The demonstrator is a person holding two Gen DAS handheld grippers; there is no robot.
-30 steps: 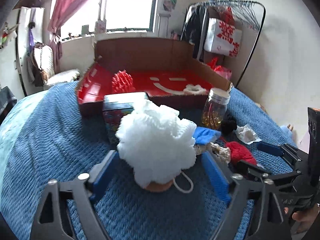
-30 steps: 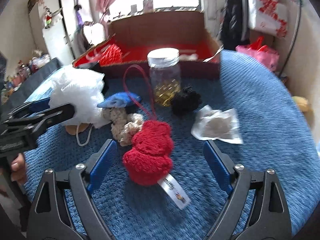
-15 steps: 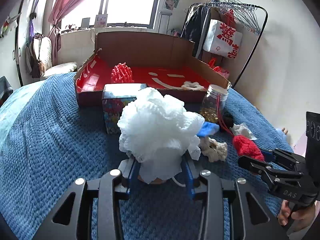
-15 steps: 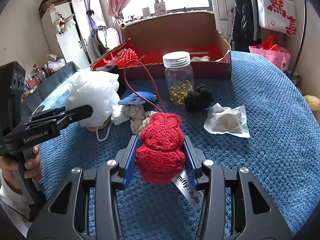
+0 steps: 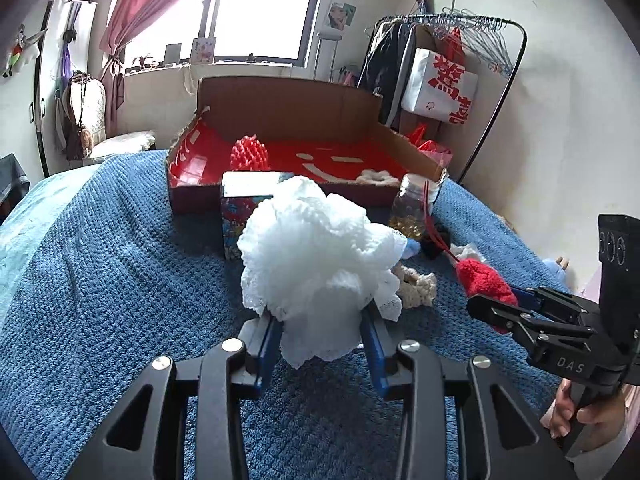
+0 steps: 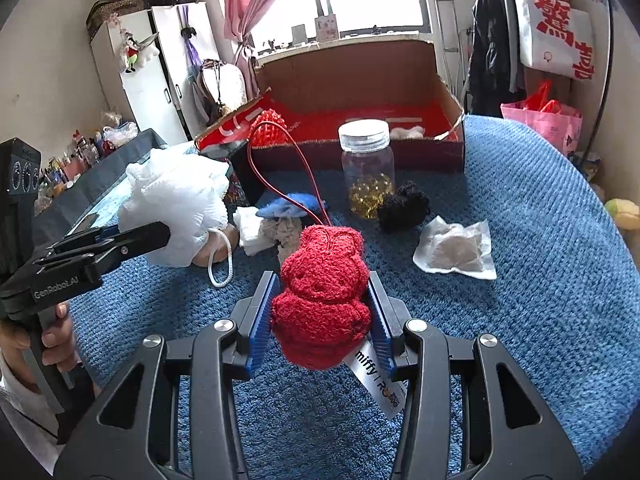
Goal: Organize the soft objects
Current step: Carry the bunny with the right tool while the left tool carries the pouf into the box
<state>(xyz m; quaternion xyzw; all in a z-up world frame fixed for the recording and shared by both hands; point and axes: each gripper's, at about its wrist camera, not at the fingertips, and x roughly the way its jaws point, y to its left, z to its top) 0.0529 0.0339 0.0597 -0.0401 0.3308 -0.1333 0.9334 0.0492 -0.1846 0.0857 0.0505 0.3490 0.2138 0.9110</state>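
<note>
Left gripper (image 5: 322, 338) clamps white pouf (image 5: 316, 252), lifted off blue blanket (image 5: 100, 280), in front of cardboard box (image 5: 288, 108); its cord loop hangs down. Right gripper (image 6: 320, 320) clamps red plush (image 6: 320, 292), upright, long axis vertical, head toward box, red hang loop arching up, tag trailing below.

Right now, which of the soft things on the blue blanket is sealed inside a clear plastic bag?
The beige lump in the flat clear plastic bag, lying right of the black fuzzy ball; the others lie bare.
</note>
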